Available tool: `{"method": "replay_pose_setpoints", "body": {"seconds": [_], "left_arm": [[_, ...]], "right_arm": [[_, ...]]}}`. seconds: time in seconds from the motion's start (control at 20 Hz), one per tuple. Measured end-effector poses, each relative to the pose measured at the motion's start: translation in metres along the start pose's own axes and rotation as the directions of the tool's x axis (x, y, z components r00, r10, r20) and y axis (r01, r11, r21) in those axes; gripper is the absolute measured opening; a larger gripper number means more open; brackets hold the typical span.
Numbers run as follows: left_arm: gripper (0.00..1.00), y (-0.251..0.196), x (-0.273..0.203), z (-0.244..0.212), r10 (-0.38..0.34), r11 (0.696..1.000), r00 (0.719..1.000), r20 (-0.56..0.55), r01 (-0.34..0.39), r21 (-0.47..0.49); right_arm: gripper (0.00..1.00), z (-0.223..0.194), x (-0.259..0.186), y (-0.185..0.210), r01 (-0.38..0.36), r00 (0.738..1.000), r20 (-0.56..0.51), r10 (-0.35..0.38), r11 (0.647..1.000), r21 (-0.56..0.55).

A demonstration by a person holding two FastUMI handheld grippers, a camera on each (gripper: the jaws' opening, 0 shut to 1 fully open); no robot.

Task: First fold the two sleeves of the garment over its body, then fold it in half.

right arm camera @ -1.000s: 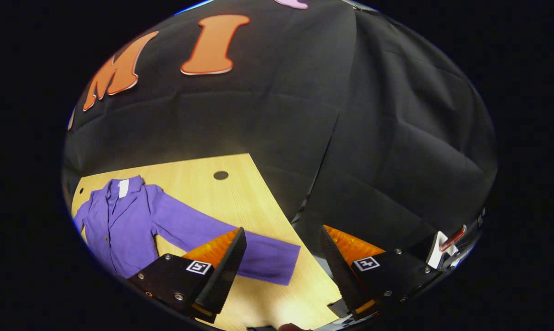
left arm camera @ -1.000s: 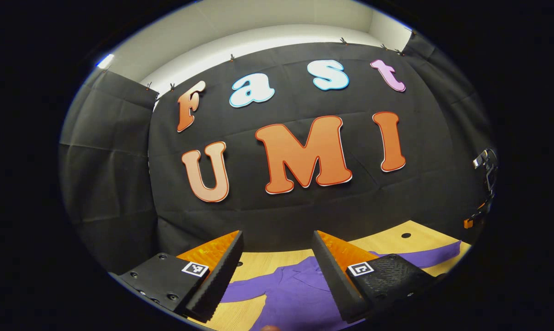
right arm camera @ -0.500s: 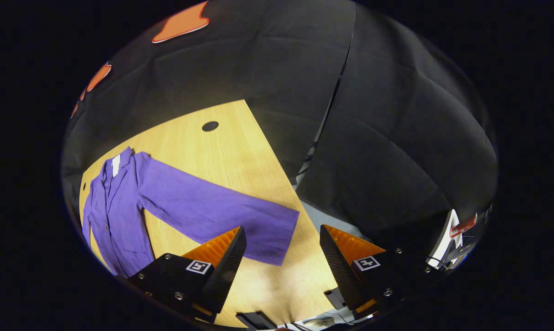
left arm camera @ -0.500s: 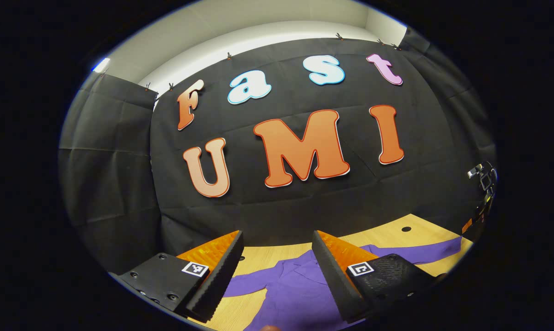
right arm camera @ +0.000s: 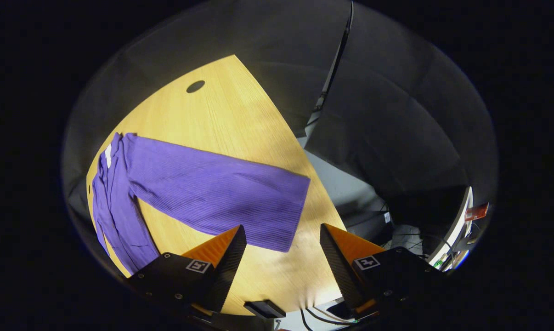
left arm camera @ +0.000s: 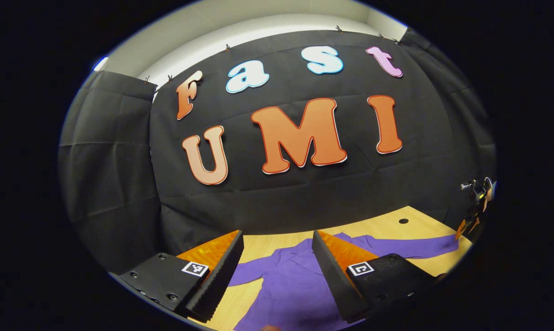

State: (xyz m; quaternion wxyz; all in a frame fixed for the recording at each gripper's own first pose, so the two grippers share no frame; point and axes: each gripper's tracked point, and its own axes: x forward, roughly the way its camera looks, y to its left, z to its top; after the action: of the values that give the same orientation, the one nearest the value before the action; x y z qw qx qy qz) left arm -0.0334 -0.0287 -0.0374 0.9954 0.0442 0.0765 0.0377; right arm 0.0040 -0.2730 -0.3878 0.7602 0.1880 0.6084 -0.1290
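The purple garment (right arm camera: 203,193) lies flat on the bench (right arm camera: 231,110) at frame centre-left, sleeve cuff (right arm camera: 291,211) nearest the right hand-held gripper (right arm camera: 281,257), whose fingers are spread wide and empty above it, apparently for pickup; the left hand-held gripper (left arm camera: 274,266) is likewise spread and empty.

This is a recording booth set up inside a plain room, more lab than home. Creased black cloth (left arm camera: 121,151) is clipped up as walls on every side, and above it at the top of the left gripper view runs a strip of bare pale wall (left arm camera: 268,27). A light wooden tabletop (right arm camera: 222,110) with a round cable hole (right arm camera: 195,86) fills the middle of the right gripper view. Past its edge, at lower right, loose cables (right arm camera: 318,315) and equipment sit on a grey floor (right arm camera: 341,188).
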Motion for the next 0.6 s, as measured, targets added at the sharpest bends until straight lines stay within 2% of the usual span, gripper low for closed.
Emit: {"method": "replay_pose_setpoints", "body": {"seconds": [0.15, 0.2, 0.3, 0.45, 0.6], "left_arm": [[0.94, 0.0, 0.0, -0.006, 0.005, 1.0, 1.0, -0.018, -0.005, 0.008], [0.94, 0.0, 0.001, -0.009, 0.007, 1.0, 1.0, -0.026, -0.007, 0.008], [0.95, 0.001, 0.001, -0.02, 0.014, 1.0, 0.999, -0.048, -0.014, 0.003], [0.95, 0.003, 0.003, -0.031, 0.025, 1.0, 0.996, -0.086, -0.026, -0.015], [0.95, 0.009, 0.004, -0.037, 0.047, 0.998, 0.994, -0.102, -0.05, -0.03]], "right_arm": [[0.96, -0.004, 0.007, 0.007, -0.045, 0.995, -0.083, 0.048, 0.998, 0.041], [1.0, -0.003, 0.01, 0.006, -0.051, 0.993, -0.101, 0.056, 0.998, 0.044], [0.96, -0.004, 0.016, 0.003, -0.051, 0.989, -0.138, 0.059, 0.997, 0.066], [0.95, 0.0, 0.021, 0.022, -0.102, 0.974, -0.182, 0.135, 0.979, 0.179], [0.94, 0.005, 0.026, 0.013, -0.054, 0.979, -0.184, 0.089, 0.981, 0.185]]}}
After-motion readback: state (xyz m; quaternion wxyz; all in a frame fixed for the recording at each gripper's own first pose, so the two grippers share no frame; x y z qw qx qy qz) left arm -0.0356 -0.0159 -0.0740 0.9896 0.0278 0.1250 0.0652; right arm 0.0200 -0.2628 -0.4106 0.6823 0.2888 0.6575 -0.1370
